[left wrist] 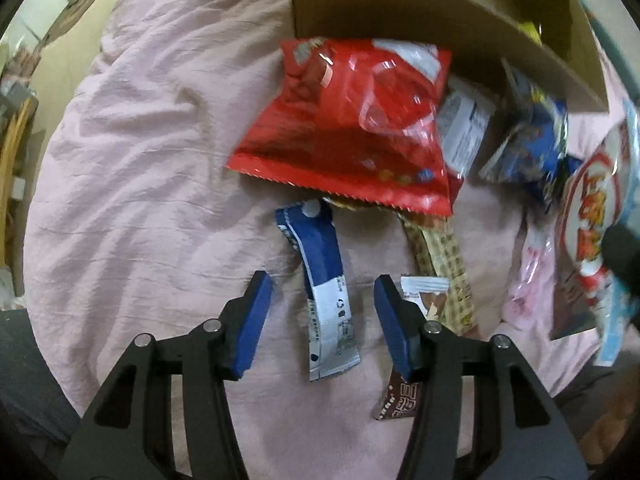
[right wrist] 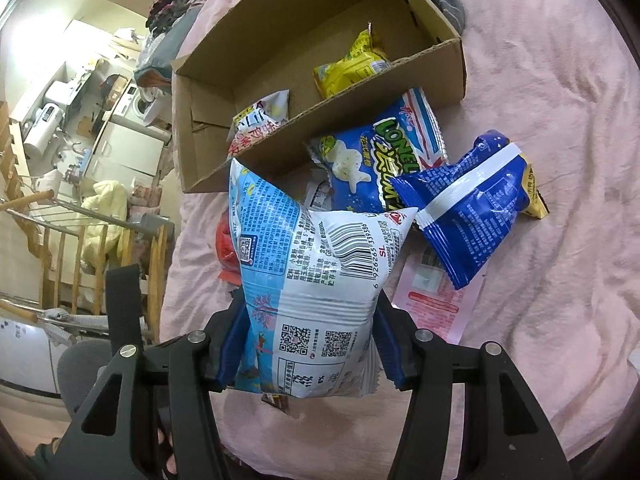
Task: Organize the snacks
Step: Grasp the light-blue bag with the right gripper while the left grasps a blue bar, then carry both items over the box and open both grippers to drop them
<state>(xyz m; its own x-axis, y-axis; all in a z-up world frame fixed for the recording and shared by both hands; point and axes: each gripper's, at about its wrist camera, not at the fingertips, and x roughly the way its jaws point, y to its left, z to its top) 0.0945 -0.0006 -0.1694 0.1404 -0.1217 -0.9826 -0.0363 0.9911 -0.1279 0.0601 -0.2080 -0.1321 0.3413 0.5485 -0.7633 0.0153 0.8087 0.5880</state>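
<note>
Right tool [right wrist: 310, 344] is clamping a puffy light-blue-and-white snack bag [right wrist: 316, 280] by its lower part; both pads are pressing against its sides. The bag is hanging raised above the pink bedsheet [right wrist: 540, 100], in front of the near wall of the cardboard box [right wrist: 320, 120] and not yet over the opening.

Left tool [left wrist: 323, 320] is standing wide and gripping nothing. It is hovering over a blue-and-silver stick packet [left wrist: 326, 292] lying flat on the bedsheet between the two pads; contact cannot be told. A small brown packet [left wrist: 416, 308] is lying just beside and partly under the right-hand pad.

Box contents so far, per right wrist view: a yellow packet [right wrist: 352, 68] toward the far end and a white-red packet [right wrist: 260, 116] toward the near end. Most of the box floor is showing bare.

Lying outside the box on the bed:
- large red bag [left wrist: 352, 128], touching the box wall
- blue bag with green lettering [right wrist: 376, 152]
- dark blue bag with white stripe [right wrist: 468, 208]
- flat pink packet [right wrist: 436, 296]
- checked tan stick packet [left wrist: 444, 256]
- a white-grey packet [left wrist: 464, 132] partly under the red one

Judgement: task is in an early stage. Two items are sitting in the box, one is in hand, and most of the pile is waiting. The held bag looks light and air-filled; it is likely sitting loosely in the grip.
</note>
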